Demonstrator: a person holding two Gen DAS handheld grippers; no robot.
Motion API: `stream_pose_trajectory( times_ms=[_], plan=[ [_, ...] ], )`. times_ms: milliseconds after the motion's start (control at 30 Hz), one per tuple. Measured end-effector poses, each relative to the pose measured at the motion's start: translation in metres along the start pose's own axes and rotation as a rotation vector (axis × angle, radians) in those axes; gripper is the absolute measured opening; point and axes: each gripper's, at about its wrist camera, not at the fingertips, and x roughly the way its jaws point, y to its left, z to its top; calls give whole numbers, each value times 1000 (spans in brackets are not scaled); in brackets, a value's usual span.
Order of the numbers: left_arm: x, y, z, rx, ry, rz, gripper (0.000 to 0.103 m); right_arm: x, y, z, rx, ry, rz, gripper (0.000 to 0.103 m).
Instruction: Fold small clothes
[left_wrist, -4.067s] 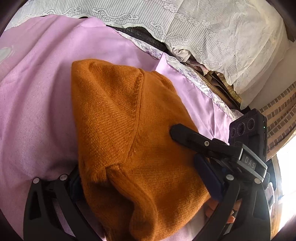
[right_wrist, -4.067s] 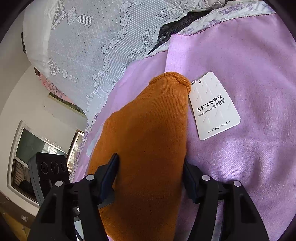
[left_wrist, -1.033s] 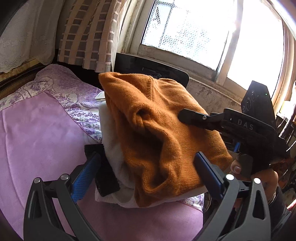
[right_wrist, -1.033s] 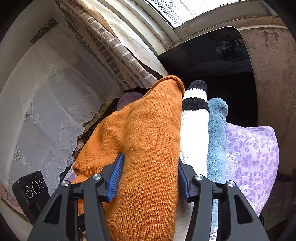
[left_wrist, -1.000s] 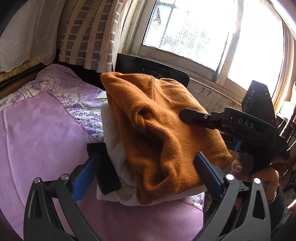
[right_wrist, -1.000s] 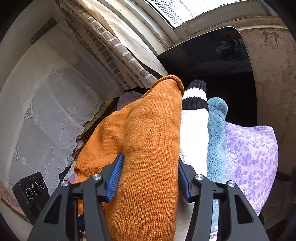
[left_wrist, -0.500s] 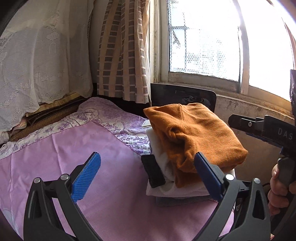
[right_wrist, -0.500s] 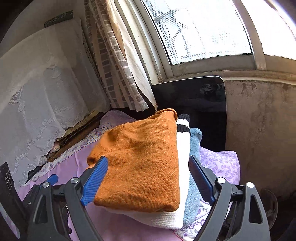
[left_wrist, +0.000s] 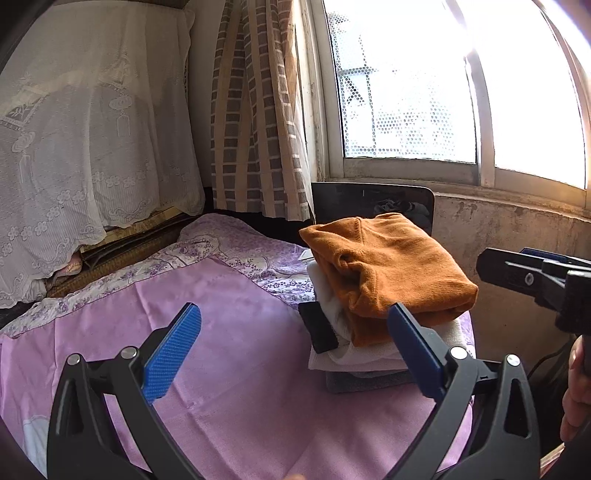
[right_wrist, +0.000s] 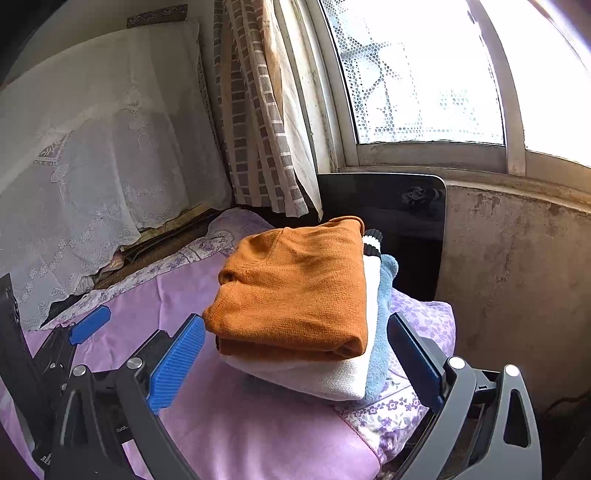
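Observation:
A folded orange knit sweater (left_wrist: 388, 269) (right_wrist: 299, 288) lies on top of a stack, over a folded white garment with black trim (left_wrist: 332, 314) (right_wrist: 325, 376) and a blue-grey one (right_wrist: 384, 317). The stack sits on the purple bedspread (left_wrist: 240, 369) (right_wrist: 240, 424) near the window. My left gripper (left_wrist: 291, 350) is open and empty, drawn back left of the stack. My right gripper (right_wrist: 295, 362) is open and empty, just in front of the stack; it shows at the right edge of the left wrist view (left_wrist: 532, 277).
A black panel (left_wrist: 369, 203) (right_wrist: 391, 214) leans on the stained wall under the window behind the stack. A checked curtain (left_wrist: 255, 129) and lace-covered bedding (left_wrist: 81, 147) stand at the back left. A floral sheet (right_wrist: 406, 402) edges the bed at the right.
Both grippers have let go of the orange sweater, opened wide and pulled back from the stack. The sweater rests on the pile.

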Motion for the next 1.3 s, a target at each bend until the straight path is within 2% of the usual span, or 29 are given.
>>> stream_pose_trajectory(
  times_ms=[233,500,800,1300],
  plan=[
    [-7,3,-4,-5,-1,0,98,0,15,-7,-65,-3,-16,99],
    [9,16,-11,-84,55,-30,98,10,17,-13,-112,5,-42,99],
    [14,11,-14,-60,65,-6,98,23,8,-13,-71,48,-24,99],
    [10,6,-11,-31,50,-3,98,25,12,-13,-86,58,-14,99]
  ],
)
